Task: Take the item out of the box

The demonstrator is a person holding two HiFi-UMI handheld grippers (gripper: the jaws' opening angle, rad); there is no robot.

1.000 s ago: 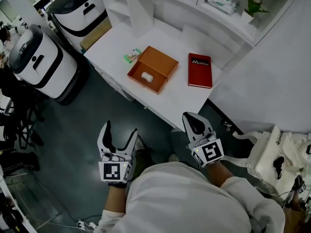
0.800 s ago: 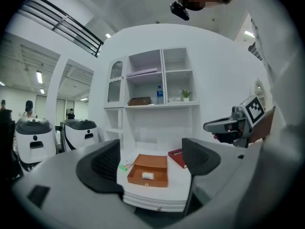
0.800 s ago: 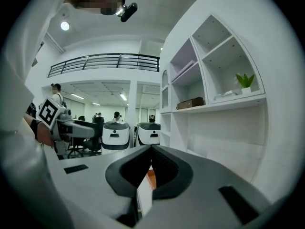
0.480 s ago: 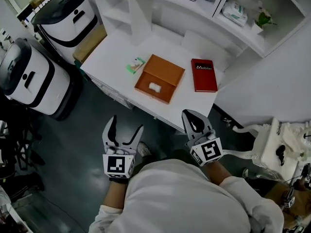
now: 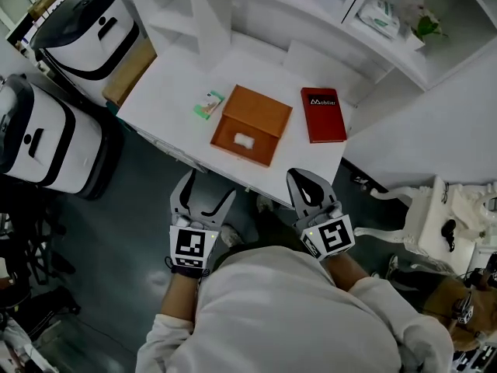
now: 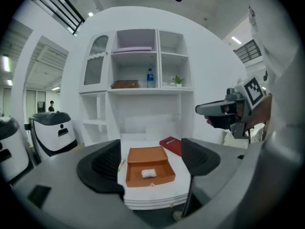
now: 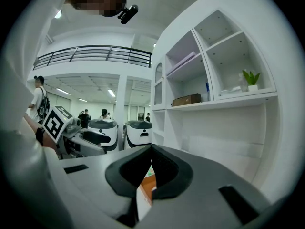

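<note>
a white table (image 5: 172, 84) stands under white shelves (image 5: 326, 10); on it lies an open orange box (image 5: 260, 109), with a small white item (image 5: 244, 140) in its near half; a red book (image 5: 323, 115) lies just right of the box, a green and white packet (image 5: 208, 104) just left; the left gripper (image 5: 208, 186) hangs over dark floor, jaws apart; the right gripper (image 5: 303, 183) hangs near the table's front edge, jaws together; two rounded white machines (image 5: 35, 134) stand at the left.
</note>
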